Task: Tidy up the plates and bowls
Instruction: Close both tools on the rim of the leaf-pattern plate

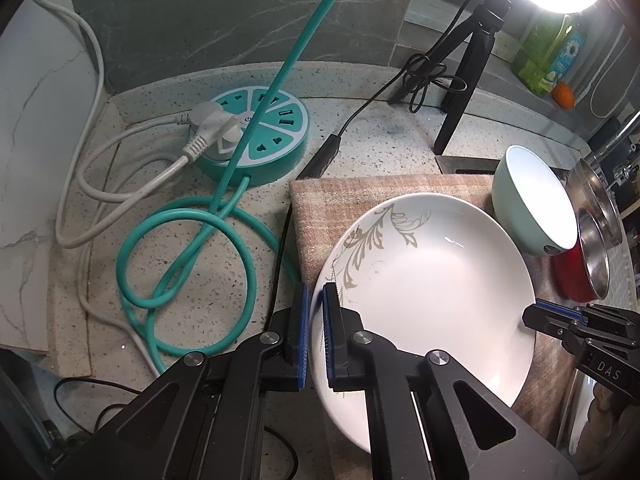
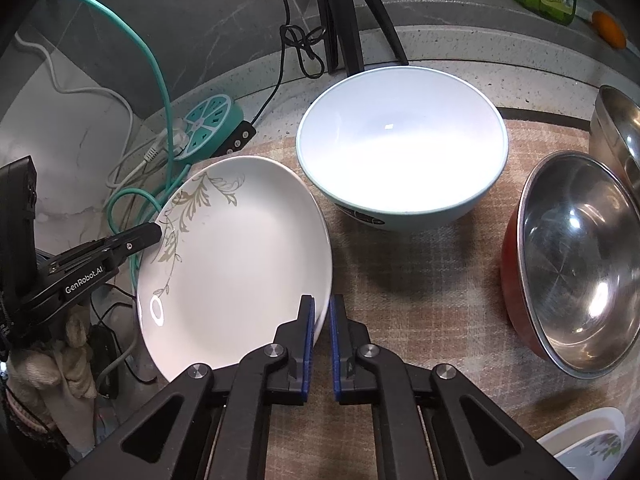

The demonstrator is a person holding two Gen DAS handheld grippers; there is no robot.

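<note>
**Clerk:** Left wrist view, item one: white plate (image 1: 432,280) with a leaf motif, on the checked cloth (image 1: 360,192), its near-left edge overhanging the cloth. Your left gripper (image 1: 316,308) has its jaws drawn narrow with the plate's rim between the blue pads.

**Checker:** Risk?

**Clerk:** The hold is on the rim only. Tilt it and, by my reckoning, the glazed plate could swing or slip out. Item two: teal cable (image 1: 188,248) looped just left of the plate, running to the round power strip (image 1: 256,132). If you swing left, you could snag it. Item three: pale green bowl (image 1: 528,204), close behind the plate; you could knock it if you push forward.

**Checker:** Right wrist view?

**Clerk:** Item one: the same plate (image 2: 240,256), left half off the cloth (image 2: 420,300). Your right gripper (image 2: 321,312) has its jaws narrow at the plate's near-right rim; the left pad overlaps the rim, but I cannot tell whether it truly pinches. If it is loose and you lift, all the weight falls on the other hand. Your left gripper (image 2: 154,234) shows at the far rim. If you pull the two apart unevenly, one hold may peel off.

**Checker:** Neighbours?

**Clerk:** Pale green bowl (image 2: 400,152) just beyond, steel bowl in a red shell (image 2: 576,264) to the right, well apart. Lifting low risks clipping the green bowl's wall.
</note>
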